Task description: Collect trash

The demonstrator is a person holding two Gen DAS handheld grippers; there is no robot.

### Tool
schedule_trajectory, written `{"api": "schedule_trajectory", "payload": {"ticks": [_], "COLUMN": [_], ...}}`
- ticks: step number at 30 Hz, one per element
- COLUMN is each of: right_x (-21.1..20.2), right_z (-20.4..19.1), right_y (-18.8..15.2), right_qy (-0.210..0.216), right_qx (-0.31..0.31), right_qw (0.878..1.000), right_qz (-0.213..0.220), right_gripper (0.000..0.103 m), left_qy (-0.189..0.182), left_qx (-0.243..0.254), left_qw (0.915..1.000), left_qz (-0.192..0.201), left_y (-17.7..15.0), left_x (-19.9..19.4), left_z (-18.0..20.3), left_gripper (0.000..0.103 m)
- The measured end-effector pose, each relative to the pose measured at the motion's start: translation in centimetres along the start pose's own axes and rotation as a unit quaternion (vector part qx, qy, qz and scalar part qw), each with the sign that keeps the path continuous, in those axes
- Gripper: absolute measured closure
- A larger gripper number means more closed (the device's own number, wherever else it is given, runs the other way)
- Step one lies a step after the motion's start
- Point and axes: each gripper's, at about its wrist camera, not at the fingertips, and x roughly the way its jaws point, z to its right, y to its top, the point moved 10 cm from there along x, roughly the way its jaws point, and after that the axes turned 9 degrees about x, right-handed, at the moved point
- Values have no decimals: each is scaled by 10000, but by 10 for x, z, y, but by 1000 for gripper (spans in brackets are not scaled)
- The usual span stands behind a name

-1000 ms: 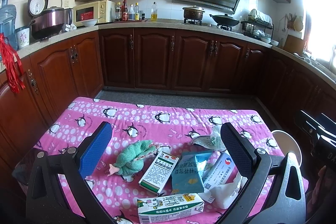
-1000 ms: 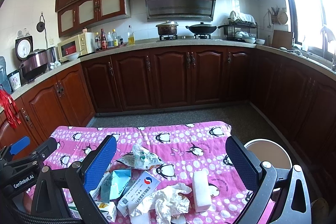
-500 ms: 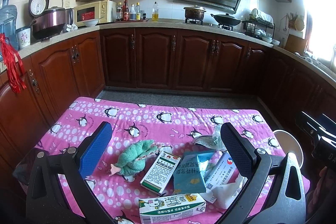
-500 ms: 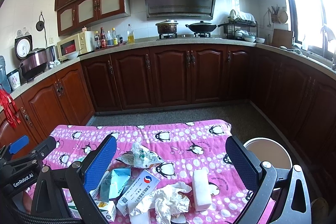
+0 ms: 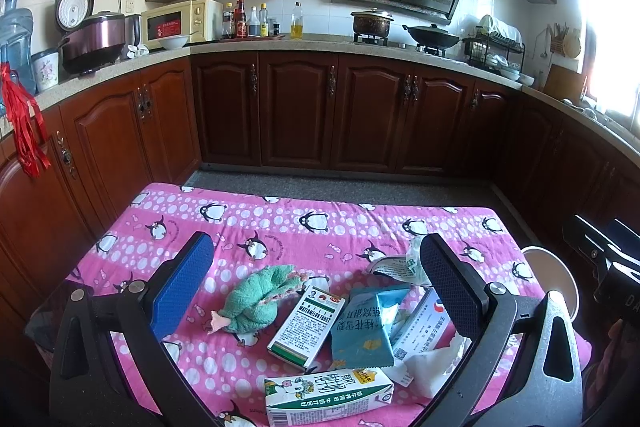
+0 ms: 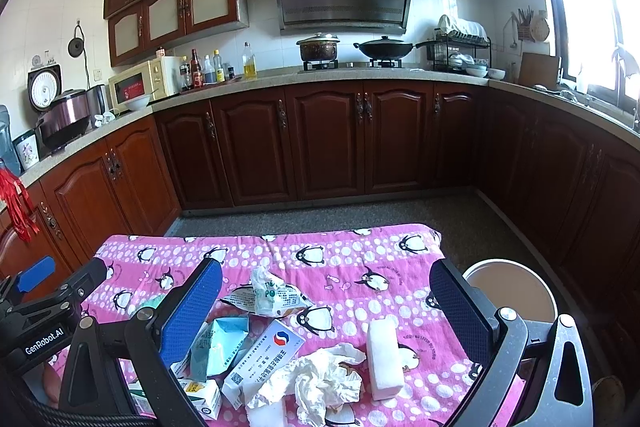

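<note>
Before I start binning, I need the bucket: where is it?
In the right wrist view, the bucket stands on the floor just off the table's right edge, beyond the right tool's right finger.

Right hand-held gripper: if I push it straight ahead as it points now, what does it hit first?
Probably the crumpled white tissue, which lies between the open fingers of the right hand-held gripper, with the white block just beside it. Depth is hard to judge through the fisheye.
</note>
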Motion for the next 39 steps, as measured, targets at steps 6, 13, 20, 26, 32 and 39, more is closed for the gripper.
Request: {"api": "schedule_trajectory", "payload": {"ticks": [6, 13, 20, 26, 32, 39], "right_x": [1, 2, 2, 3, 4, 13], "right_z": [3, 3, 1, 0, 0, 8], "right_y": [-2, -4, -4, -5, -6, -16], "right_qy": [-6, -12, 20, 53, 55, 118], "right_qx": [46, 43, 4, -6, 0, -156], "right_qw": [10000, 9999, 9999, 10000, 10000, 9987], "right_qz": [-84, -150, -105, -57, -76, -469], "right_gripper": [0, 0, 0, 0, 0, 0], "left_qy": [114, 115, 96, 163, 184, 31], "left_qx": [168, 170, 144, 198, 182, 231], "left_qw": [9997, 9998, 9998, 9997, 9996, 9976], "left_qz": [-100, -62, -44, -43, -67, -646], "left_y": [-6, -7, -6, -10, -12, -23], "left_x": [2, 4, 3, 5, 5, 9], "left_z": [-1, 0, 0, -3, -6, -17], "left_gripper": [0, 0, 0, 0, 0, 0]}}
